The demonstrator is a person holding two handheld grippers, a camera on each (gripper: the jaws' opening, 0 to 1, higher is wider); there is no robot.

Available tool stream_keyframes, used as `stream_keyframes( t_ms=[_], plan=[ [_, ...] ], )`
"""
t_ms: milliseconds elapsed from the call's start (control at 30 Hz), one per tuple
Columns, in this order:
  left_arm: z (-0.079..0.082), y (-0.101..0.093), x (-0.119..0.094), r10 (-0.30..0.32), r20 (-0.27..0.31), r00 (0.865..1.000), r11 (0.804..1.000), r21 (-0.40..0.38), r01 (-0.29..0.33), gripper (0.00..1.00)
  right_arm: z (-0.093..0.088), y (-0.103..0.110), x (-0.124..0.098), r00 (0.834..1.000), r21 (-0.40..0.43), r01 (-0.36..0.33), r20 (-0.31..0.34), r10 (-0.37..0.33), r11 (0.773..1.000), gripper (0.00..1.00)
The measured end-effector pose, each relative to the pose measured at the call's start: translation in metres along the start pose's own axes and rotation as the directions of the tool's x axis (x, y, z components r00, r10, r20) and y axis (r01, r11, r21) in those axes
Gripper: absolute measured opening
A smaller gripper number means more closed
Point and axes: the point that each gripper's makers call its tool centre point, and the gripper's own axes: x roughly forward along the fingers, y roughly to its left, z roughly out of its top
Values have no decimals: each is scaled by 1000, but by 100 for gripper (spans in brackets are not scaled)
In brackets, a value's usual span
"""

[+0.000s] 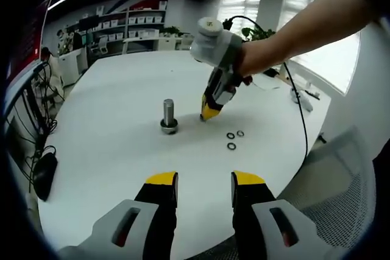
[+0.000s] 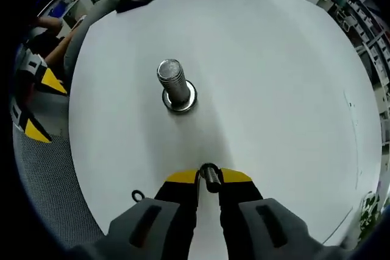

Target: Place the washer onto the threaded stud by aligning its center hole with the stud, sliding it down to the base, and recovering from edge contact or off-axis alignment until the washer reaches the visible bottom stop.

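White tabletop [image 1: 122, 168]: round, and I see it under both of my grippers.
Threaded stud [image 1: 168, 114]: upright near the middle of the table in the left gripper view; in the right gripper view [image 2: 172, 81] it sits at about 12 o'clock from my right jaws, well apart from them, with a metal ring already lying round its base.
Left gripper [image 1: 204, 187]: yellow-tipped jaws spread wide with nothing between them, low over the near table edge; from the right gripper view I catch it at 9 o'clock [image 2: 38, 105].
Right gripper [image 2: 208, 178]: jaws pressed in on a small dark washer [image 2: 210, 175], held on edge between the yellow tips. In the left gripper view I see this gripper [image 1: 209, 112] tip-down at the table, at about 3 o'clock from the stud, near it but apart.
Loose washers [image 1: 234, 139]: three small rings lying flat on the table at about 4 o'clock from the stud, just beside the right gripper's tip.
Person's arm [image 1: 292, 35]: reaches in from 2 o'clock in the left gripper view.
Mesh chair [image 1: 341, 181]: at the table's edge, 4 o'clock.
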Motion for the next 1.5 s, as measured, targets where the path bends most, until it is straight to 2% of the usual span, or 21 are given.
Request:
stream_keyframes(
  t_ms=[467, 733, 967, 1133, 1267, 1400, 1500],
  plan=[
    [0, 1, 1, 4, -2, 1000, 1000, -2, -4, 33, -11, -1, -6, 1000, 30, 11, 4, -11, 1000, 20],
    [0, 3, 0, 7, 4, 1000, 1000, -13, -7, 33, -32, 2, -18, 1000, 56, 26, -2, -26, 998, 21],
    [0, 2, 0, 6, 2, 1000, 1000, -8, -6, 33, -55, 12, -25, 999, 60, 23, -29, -22, 998, 21],
    [0, 2, -1, 5, 3, 1000, 1000, -7, -5, 33, -62, 17, -29, 1000, 62, 19, -26, -18, 998, 22],
    [0, 2, -1, 3, 3, 1000, 1000, -8, -3, 33, -68, 29, -29, 1000, 55, 1, -23, 1, 998, 22],
    [0, 2, -1, 0, 5, 1000, 1000, -9, 0, 33, -78, 41, -26, 998, 5, -18, -56, 19, 1000, 24],
    [0, 1, -1, 2, 3, 1000, 1000, -4, -2, 33, -77, 49, -26, 999, 12, -36, -39, 37, 999, 25]
  ],
)
